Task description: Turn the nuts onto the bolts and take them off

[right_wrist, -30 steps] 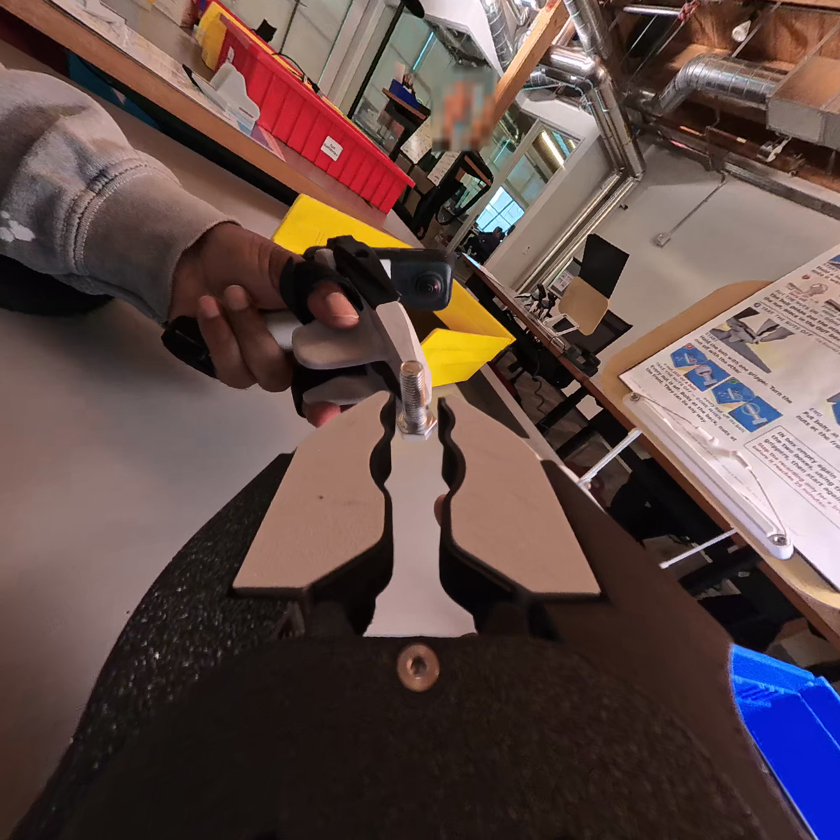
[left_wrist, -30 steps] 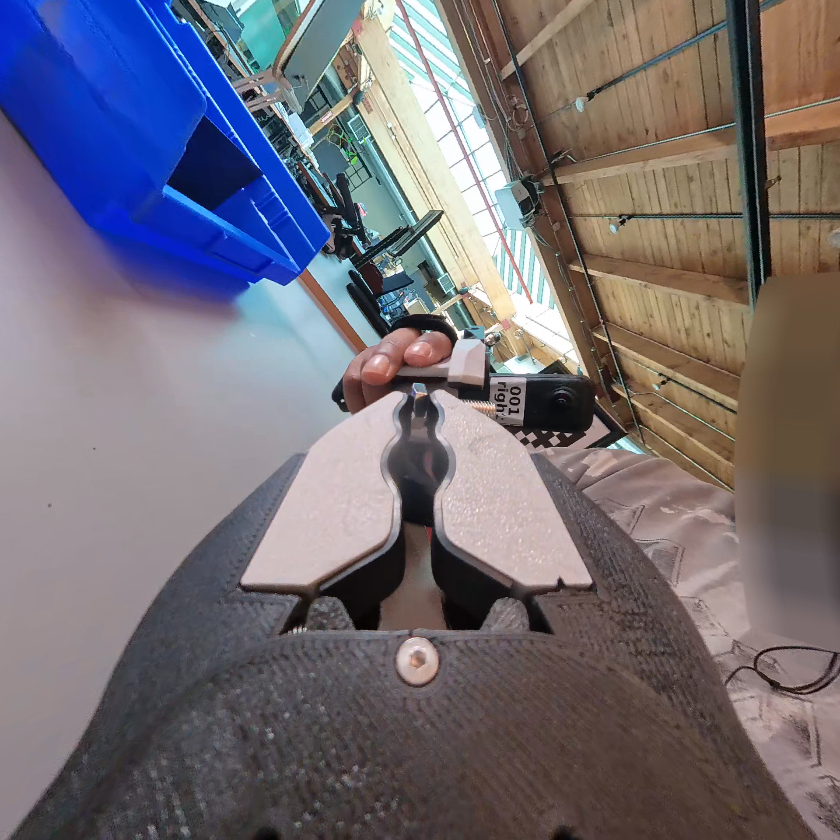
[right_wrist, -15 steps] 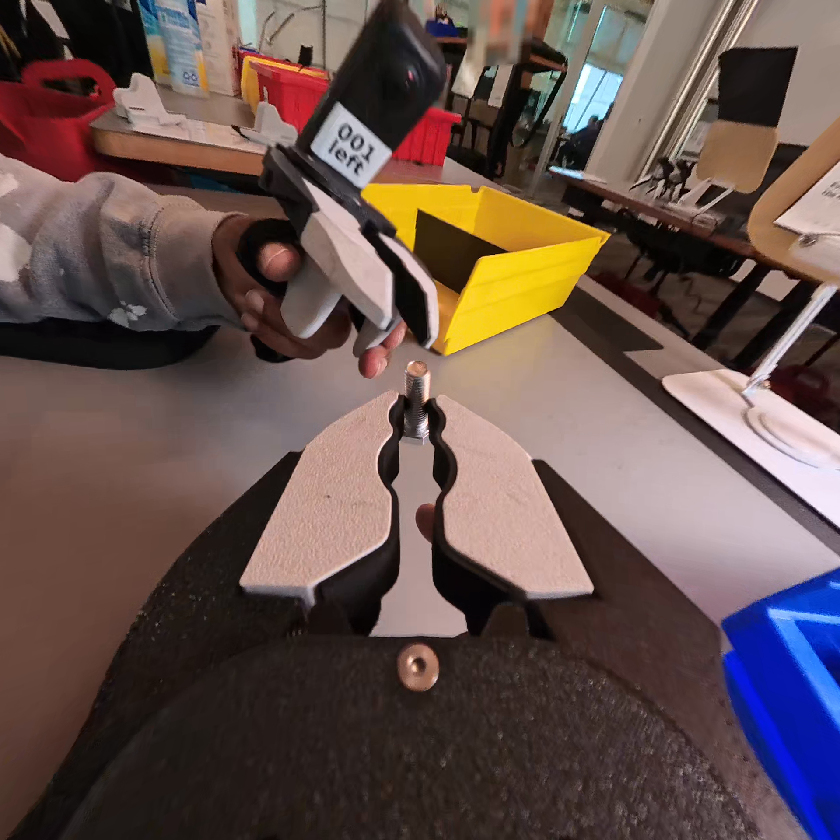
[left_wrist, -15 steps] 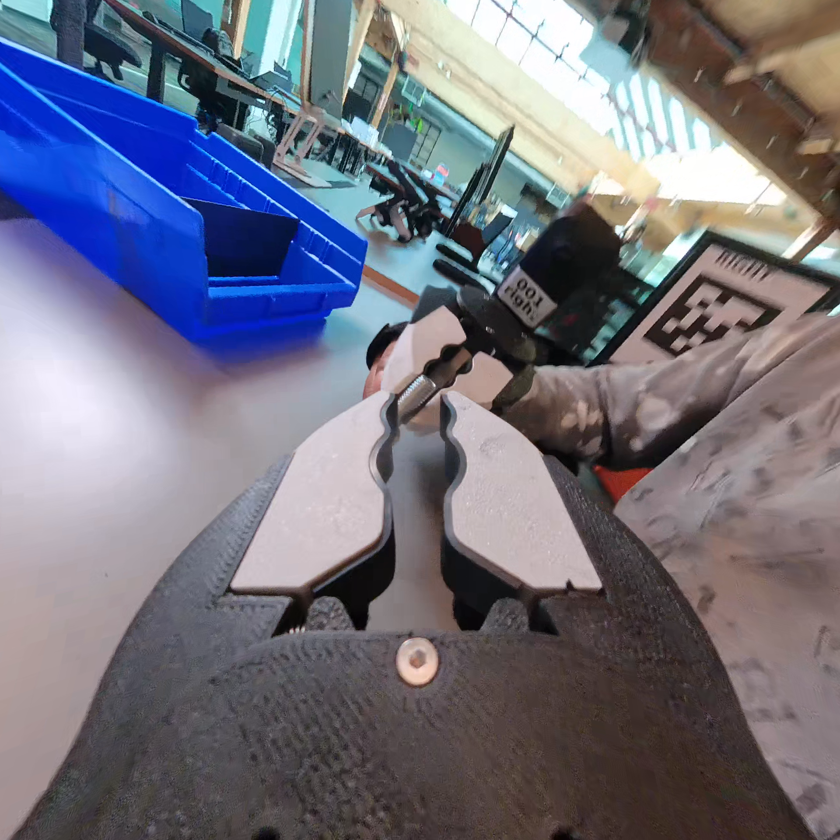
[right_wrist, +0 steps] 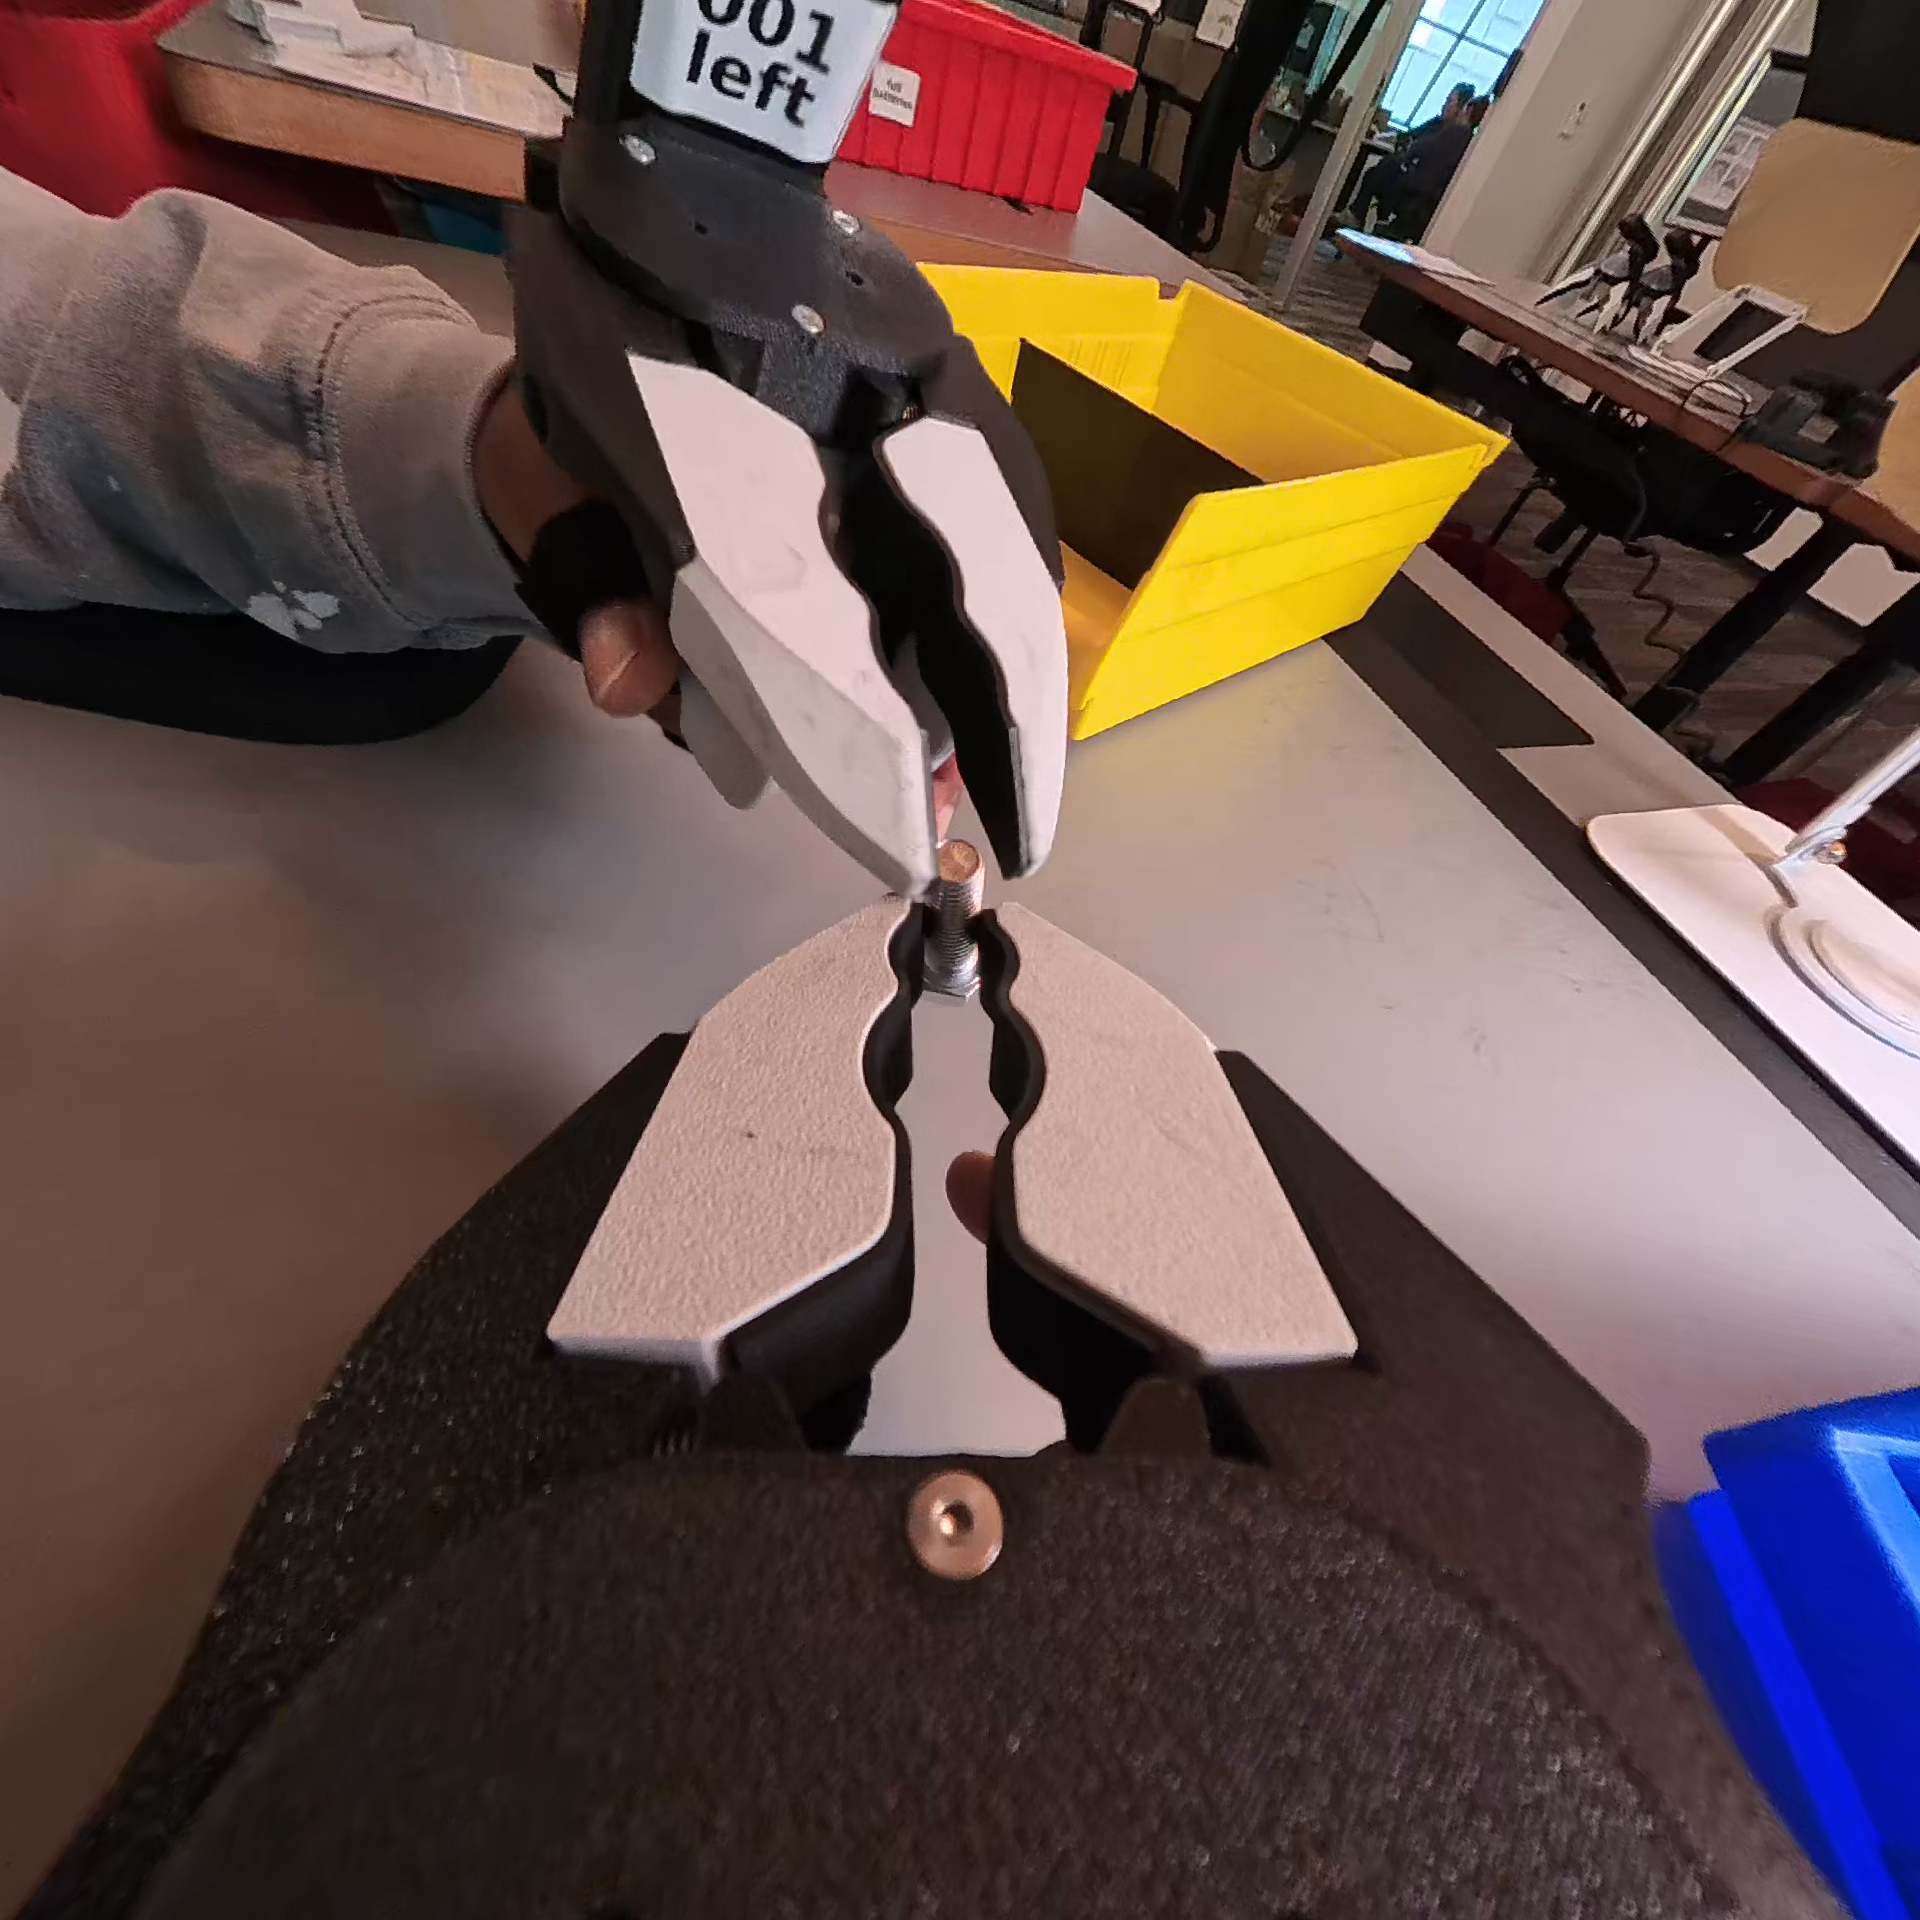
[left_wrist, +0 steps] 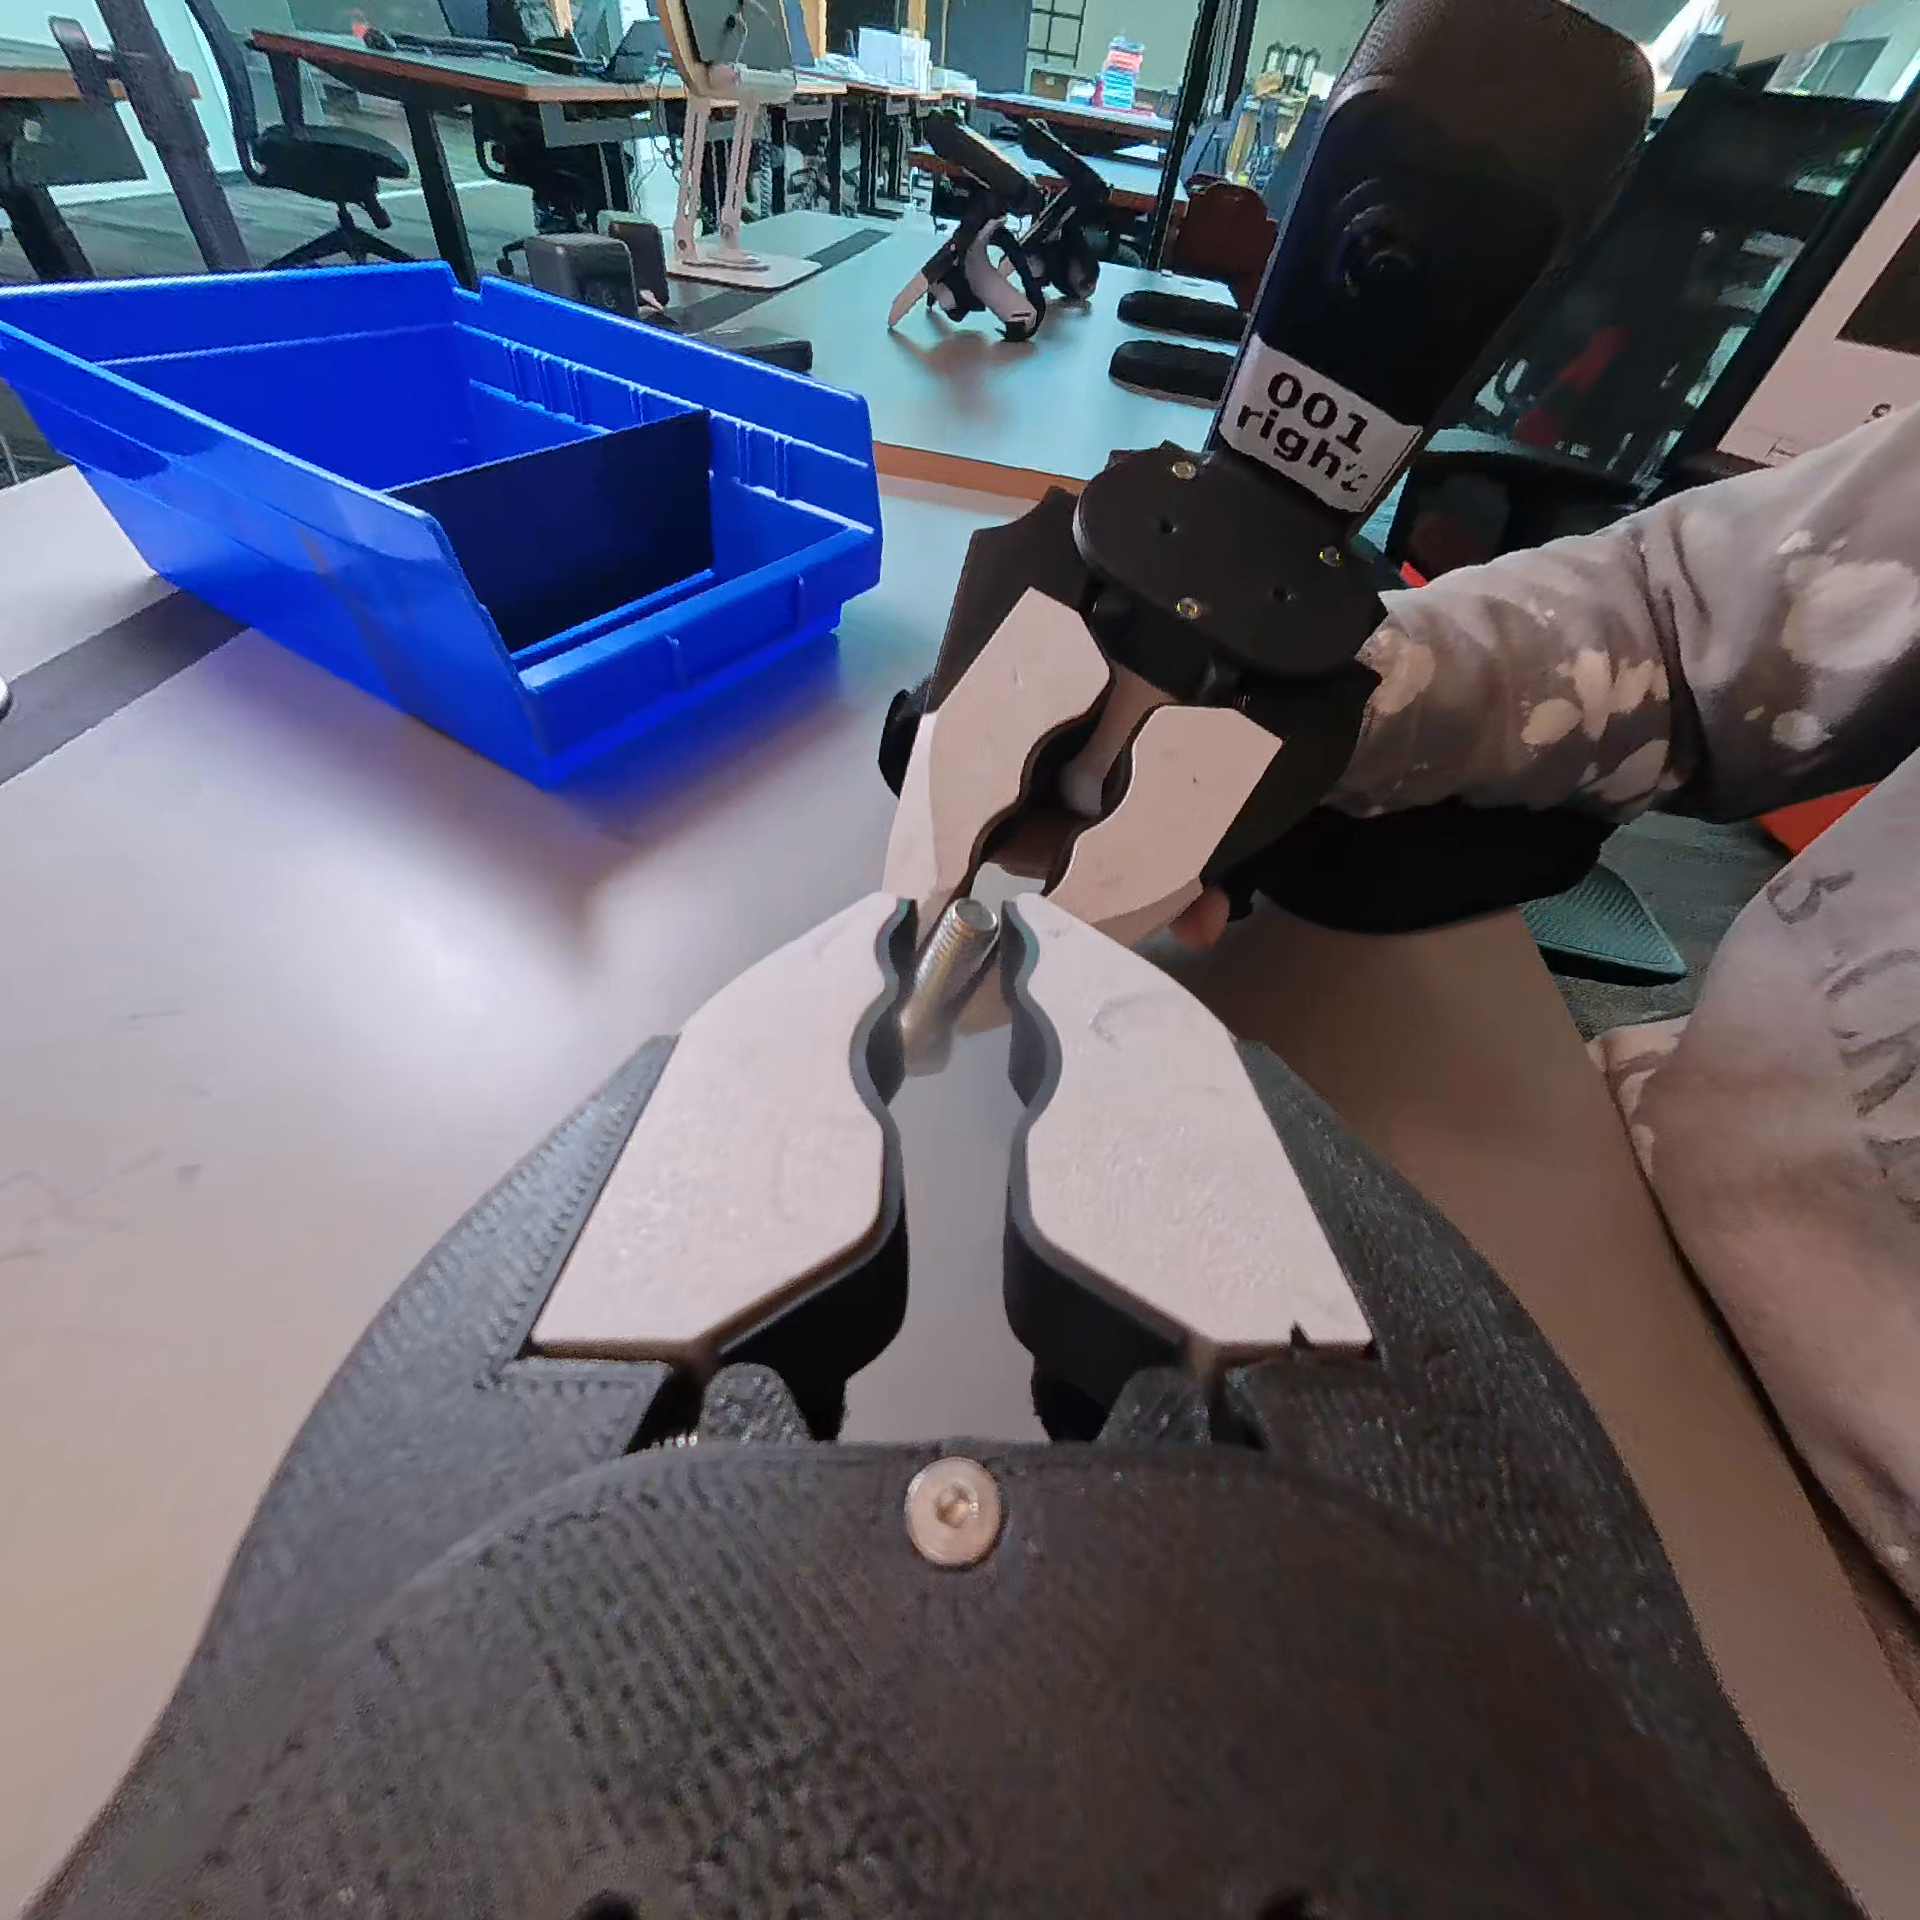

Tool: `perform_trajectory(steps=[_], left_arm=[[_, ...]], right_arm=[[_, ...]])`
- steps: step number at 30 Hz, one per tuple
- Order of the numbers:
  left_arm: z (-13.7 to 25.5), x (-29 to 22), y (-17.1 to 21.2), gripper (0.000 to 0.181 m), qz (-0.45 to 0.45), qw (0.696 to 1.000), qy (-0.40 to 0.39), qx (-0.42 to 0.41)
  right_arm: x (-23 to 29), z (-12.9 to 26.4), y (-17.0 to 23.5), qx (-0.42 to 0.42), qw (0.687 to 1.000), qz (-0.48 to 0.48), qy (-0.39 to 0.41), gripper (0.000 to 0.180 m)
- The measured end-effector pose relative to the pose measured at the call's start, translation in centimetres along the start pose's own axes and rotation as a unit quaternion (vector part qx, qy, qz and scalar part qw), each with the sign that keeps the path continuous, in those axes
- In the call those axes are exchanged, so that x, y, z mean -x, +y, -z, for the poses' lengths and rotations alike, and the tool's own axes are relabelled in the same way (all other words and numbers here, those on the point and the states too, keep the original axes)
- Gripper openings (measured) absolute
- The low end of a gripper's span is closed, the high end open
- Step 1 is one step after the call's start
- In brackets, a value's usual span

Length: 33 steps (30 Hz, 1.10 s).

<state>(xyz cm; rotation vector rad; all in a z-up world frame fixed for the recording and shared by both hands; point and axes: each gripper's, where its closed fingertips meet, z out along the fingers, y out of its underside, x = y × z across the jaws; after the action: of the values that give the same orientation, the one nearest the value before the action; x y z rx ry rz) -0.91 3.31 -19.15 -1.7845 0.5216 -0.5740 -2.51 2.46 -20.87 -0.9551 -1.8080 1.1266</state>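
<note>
Bolt (right_wrist: 951, 940) stands upright over the grey table (right_wrist: 312, 935), clamped at its nut (right_wrist: 948, 977) by the right gripper (right_wrist: 951, 951); left gripper (right_wrist: 961, 868) pinches its tip; a skewed twist could slip it free.

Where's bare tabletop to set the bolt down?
Free: the table between the blue bin and left gripper; also the stretch between the yellow bin and white stand base. Crowded: the middle, where both grippers meet on the bolt, right gripper included.
</note>
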Motion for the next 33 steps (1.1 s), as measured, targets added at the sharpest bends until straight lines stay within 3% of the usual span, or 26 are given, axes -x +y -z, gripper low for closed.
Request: perform_trajectory(steps=[5, 9, 12, 17, 23, 26, 33], left_arm=[[0.0, -0.4, 0.1, 0.011, -0.023, 1.000, 0.008, 0.010], [0.8, -0.5, -1.6, 0.010, 0.003, 0.999, 0.018, -0.037], [1.7, -0.3, -2.5, 0.010, 0.050, 0.995, 0.046, -0.073], [2.1, -1.2, -3.1, 0.010, 0.047, 0.992, 0.077, -0.088], [1.9, -3.0, -3.3, 0.010, 0.002, 0.991, 0.103, -0.087], [1.9, -3.5, -3.4, 0.010, -0.012, 0.990, 0.109, -0.091], [2.1, -4.0, -3.8, 0.010, -0.039, 0.988, 0.109, -0.103]], right_arm=[[0.3, 0.0, 0.0, -0.003, 1.000, 0.007, -0.003, 0.009], [-0.3, 0.8, -1.6, -0.064, 0.998, -0.022, -0.004, 0.011], [-0.5, 1.2, -1.9, -0.083, 0.996, -0.041, -0.014, 0.031], [0.6, 0.9, -2.1, -0.089, 0.995, -0.026, -0.032, 0.040], [2.0, 0.5, -2.5, -0.094, 0.995, 0.007, -0.039, 0.033], [2.3, 0.7, -2.8, -0.102, 0.994, 0.020, -0.035, 0.020], [2.7, 1.1, -3.4, -0.118, 0.992, 0.013, -0.044, 0.019]])
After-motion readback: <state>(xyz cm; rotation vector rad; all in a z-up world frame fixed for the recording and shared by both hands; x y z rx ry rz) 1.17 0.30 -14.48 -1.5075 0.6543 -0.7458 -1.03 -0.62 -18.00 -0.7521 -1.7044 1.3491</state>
